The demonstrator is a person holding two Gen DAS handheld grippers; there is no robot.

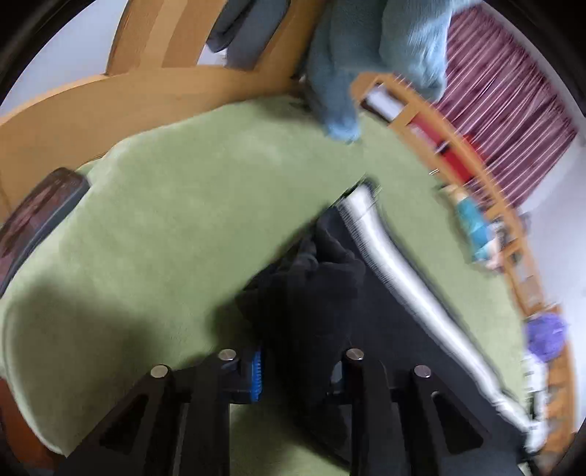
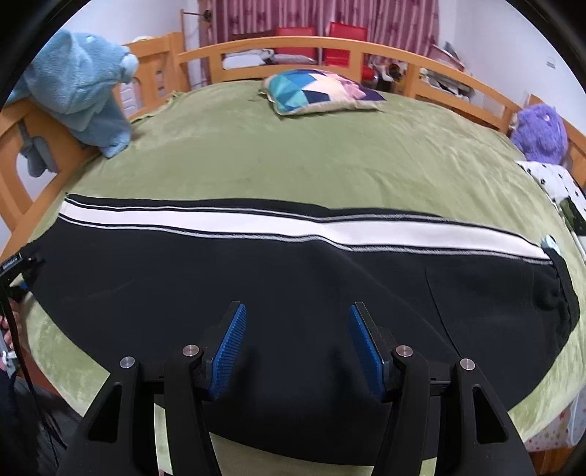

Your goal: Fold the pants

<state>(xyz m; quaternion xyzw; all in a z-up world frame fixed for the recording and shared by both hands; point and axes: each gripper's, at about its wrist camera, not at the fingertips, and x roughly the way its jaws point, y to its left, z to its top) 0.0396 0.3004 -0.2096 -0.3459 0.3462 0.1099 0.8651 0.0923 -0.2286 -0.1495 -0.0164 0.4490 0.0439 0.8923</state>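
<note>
- Pants (image 2: 256, 293): black, one white side stripe (image 2: 293, 227), laid flat lengthwise on the green blanket (image 2: 329, 157), nearer its front edge than the pillow (image 2: 322, 89).
- Handling, as judged: soft, light, limp; best taken at hem or waistband.
- Left tool (image 1: 300, 362): narrowed on bunched black cloth.
- Right tool (image 2: 296, 344): half spread, empty, above the pants.
- Surroundings: wooden bed frame (image 2: 293, 47), curtain (image 2: 329, 14) behind the pillow.

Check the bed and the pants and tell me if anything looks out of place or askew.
Little stands out. The black pants lie mostly flat across the green blanket, but one end is bunched up in the left gripper, as seen in the left wrist view. The blue plush toy slumps over the wooden bed rail.
</note>
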